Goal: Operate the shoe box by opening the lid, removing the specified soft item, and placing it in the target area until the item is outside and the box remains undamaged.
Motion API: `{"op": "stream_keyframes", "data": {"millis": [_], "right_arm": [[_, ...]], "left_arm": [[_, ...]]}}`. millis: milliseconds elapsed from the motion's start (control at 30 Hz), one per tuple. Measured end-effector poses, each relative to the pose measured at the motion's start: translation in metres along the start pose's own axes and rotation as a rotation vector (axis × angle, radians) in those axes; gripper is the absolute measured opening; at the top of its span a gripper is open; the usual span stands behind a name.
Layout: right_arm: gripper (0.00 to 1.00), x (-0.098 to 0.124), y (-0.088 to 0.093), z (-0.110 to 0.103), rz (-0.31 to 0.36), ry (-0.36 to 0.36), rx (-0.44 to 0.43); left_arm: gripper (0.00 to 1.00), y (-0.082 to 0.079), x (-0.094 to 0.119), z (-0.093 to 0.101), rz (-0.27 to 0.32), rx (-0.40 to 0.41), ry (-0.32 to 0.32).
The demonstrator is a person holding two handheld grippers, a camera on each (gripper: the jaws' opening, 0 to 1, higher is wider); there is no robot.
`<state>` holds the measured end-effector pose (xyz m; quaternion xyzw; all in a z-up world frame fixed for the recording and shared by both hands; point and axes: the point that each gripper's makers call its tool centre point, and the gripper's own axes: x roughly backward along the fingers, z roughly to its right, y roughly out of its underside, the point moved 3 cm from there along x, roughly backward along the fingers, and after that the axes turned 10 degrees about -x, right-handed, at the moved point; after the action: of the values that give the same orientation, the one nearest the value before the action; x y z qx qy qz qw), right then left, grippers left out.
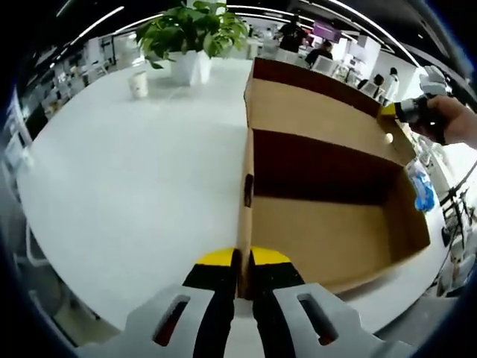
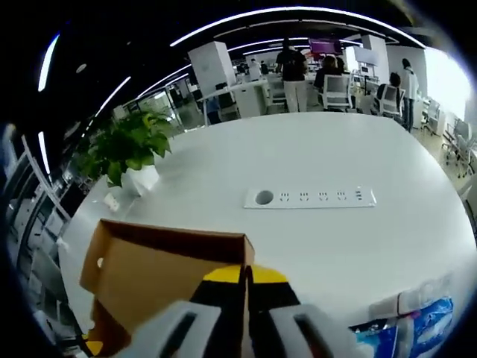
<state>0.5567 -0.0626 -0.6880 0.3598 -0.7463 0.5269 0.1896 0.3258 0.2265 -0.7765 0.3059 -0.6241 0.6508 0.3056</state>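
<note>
In the left gripper view, a white paper cup [image 1: 139, 83] and a green potted plant in a white pot [image 1: 191, 37] stand at the far left of the round white table [image 1: 127, 186]; to their right the open brown cardboard shoe box [image 1: 328, 224] lies with its lid [image 1: 313, 112] folded back on the far side, long axis running left to right across the view; its interior looks empty. The left claw [image 1: 242, 261], yellow-tipped, is closed tight on the box's near left wall, pinning it steady. At the far right the right claw [image 1: 389, 110] touches the lid's far corner, a hand [image 1: 455, 119] behind it; just beyond the box's right end lies a soft blue-and-white plastic packet [image 1: 423, 186], apparently the item, already outside.

In the right gripper view, the plant sits left; the box lid corner is below, with the right claw [image 2: 244, 274] pressed shut on its edge; a white power strip [image 2: 309, 198] lies mid-table; the packet [image 2: 417, 321] rests at the near right, close beside this claw. My judgement: the right hand is the nearer to it, and the packet lies to its right.
</note>
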Motion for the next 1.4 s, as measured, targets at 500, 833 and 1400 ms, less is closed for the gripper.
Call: {"op": "stream_keyframes", "data": {"millis": [500, 833, 1400], "right_arm": [[0.0, 0.025, -0.019, -0.017, 0.072, -0.051, 0.075], [0.0, 0.03, -0.023, -0.018, 0.086, -0.061, 0.084], [0.0, 0.069, -0.011, -0.035, 0.133, -0.107, 0.158]], "left_arm": [[0.04, 0.001, 0.003, 0.001, 0.015, 0.048, 0.006], [0.04, 0.001, 0.007, 0.004, 0.021, 0.056, 0.008], [0.05, 0.001, 0.009, 0.004, 0.028, 0.093, 0.009]]}}
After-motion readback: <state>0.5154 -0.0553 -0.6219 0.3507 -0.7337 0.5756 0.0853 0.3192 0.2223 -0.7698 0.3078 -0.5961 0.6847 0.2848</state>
